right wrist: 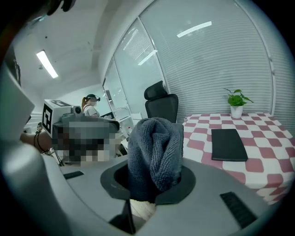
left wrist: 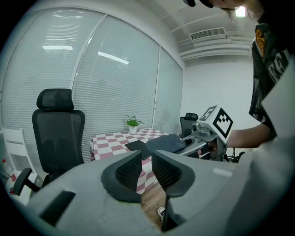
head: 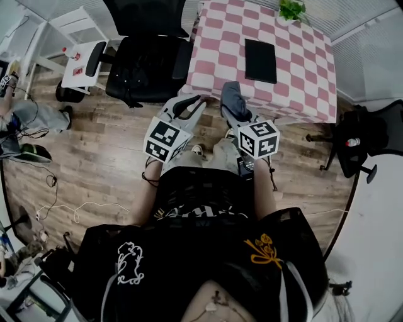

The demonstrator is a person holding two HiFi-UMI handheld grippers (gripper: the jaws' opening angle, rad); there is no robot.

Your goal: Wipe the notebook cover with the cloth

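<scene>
Gray cloth (right wrist: 154,152) fills the right gripper view. It is soft and bunched up, and it stands up like a fat roll. The right gripper (right wrist: 152,180) has its jaws squeezed tight on the bottom part of the cloth.

One black notebook (right wrist: 228,144) lies flat and closed on the table (right wrist: 267,161). The table has a pink and white checked top. The notebook is in front of the cloth and a bit off to the right, well apart from it. Its long side points away from the person, from the near edge of the table toward the far edge. No wiping has begun, I think, as the cloth is not touching the cover.

From the head view, the right gripper (head: 238,116) is nearer to the notebook (head: 260,60) than the left gripper (head: 191,107) is. Both are held out by the near edge of the table (head: 302,75). So I think the right one must go forward and to the right, then come down on the cover.

Its jaws, seen in the left gripper view (left wrist: 146,168), are a small gap apart, and nothing is between them.

Counting: one cloth, one notebook, one table, two grippers. One small green plant (head: 291,9) sits at the far edge of the table. Two black chairs stand close by, one on the left (head: 145,56) and one on the right (head: 365,135).
</scene>
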